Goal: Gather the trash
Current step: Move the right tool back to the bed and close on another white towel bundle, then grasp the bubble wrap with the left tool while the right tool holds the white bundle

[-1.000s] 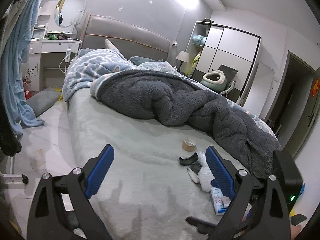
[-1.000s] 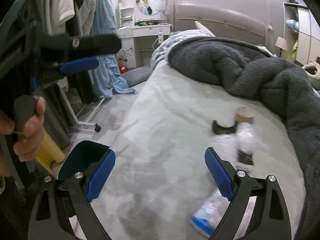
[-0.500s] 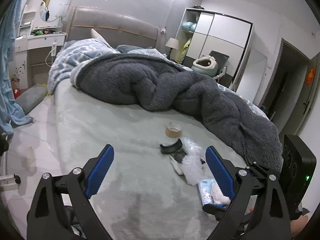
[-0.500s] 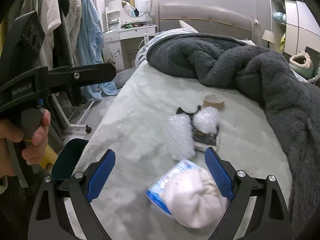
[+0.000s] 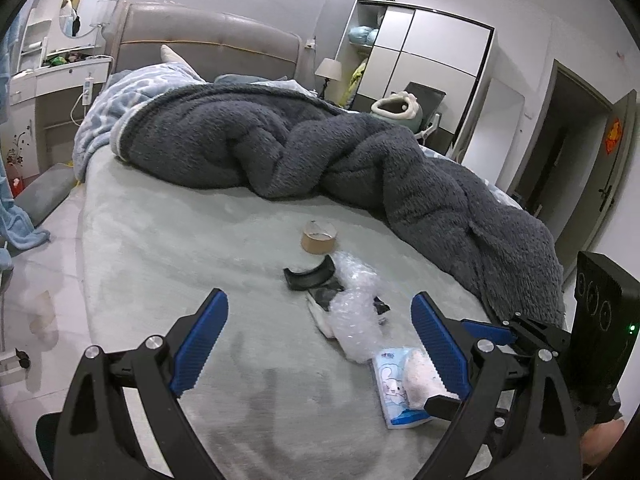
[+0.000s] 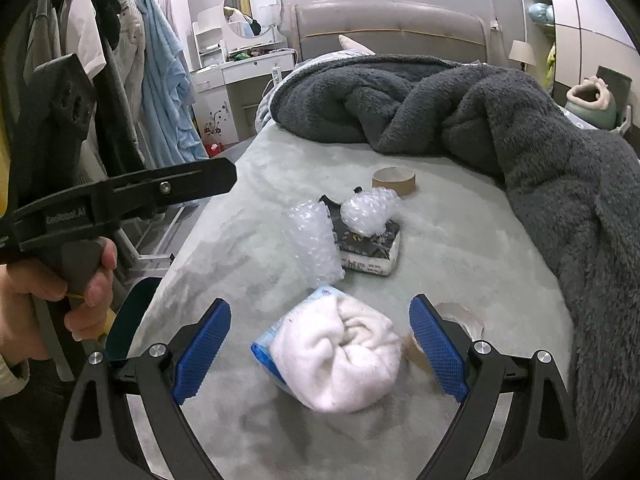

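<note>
Trash lies on the grey-green bed (image 6: 248, 208). A white crumpled wad (image 6: 340, 356) sits on a blue tissue packet (image 6: 262, 350) between the fingers of my open right gripper (image 6: 320, 354). Behind it lie bubble wrap (image 6: 314, 244), a dark book (image 6: 370, 250) and a brown tape roll (image 6: 394, 180). A small tape core (image 6: 460, 318) lies by the right finger. My left gripper (image 5: 320, 344) is open and empty above the bed; the bubble wrap (image 5: 356, 320), tissue packet (image 5: 390, 392), black curved piece (image 5: 310, 274) and tape roll (image 5: 319, 236) lie ahead of it.
A dark grey fleece blanket (image 5: 360, 160) is heaped across the far and right side of the bed. A teal bin (image 6: 128, 316) stands on the floor at the bed's left edge. Clothes (image 6: 160, 80) hang on a rack to the left. A dresser (image 6: 244, 68) and wardrobe (image 5: 432, 60) stand behind.
Both grippers have moved forward over the bed toward the trash. The white wad and tissue packet now sit between the right gripper's fingers. Both stay open.
</note>
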Demonstrator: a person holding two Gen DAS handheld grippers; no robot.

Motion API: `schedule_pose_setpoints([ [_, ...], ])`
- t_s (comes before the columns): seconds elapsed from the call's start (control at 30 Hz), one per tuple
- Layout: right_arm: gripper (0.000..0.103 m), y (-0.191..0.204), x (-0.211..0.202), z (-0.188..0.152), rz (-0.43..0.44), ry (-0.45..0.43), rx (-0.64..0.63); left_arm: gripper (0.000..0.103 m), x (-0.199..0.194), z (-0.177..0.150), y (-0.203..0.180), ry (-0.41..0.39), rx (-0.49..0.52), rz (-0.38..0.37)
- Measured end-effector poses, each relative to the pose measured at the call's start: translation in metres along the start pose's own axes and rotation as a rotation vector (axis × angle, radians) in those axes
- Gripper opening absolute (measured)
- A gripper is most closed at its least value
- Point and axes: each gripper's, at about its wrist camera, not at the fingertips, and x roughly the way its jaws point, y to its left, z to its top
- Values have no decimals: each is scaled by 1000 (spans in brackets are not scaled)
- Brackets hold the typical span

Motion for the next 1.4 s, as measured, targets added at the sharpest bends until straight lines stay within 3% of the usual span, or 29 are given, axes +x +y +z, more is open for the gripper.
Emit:
schedule_pose_setpoints([
  [0.2,90,-4,0,-7,7,15,-7,94,10,-2,-1,20,-34,-19],
  [0.7,65,-16,-2,-24,60,55,30,94,25,-8,-13,42,-56,-40],
  [0.87,59,-15,-8,-23,63,41,28,86,33,-12,-17,69,-57,-51],
  [1.4,58,-29,-29,-24,83,-13,79,56,69,-24,-9,175,-172,-79],
])
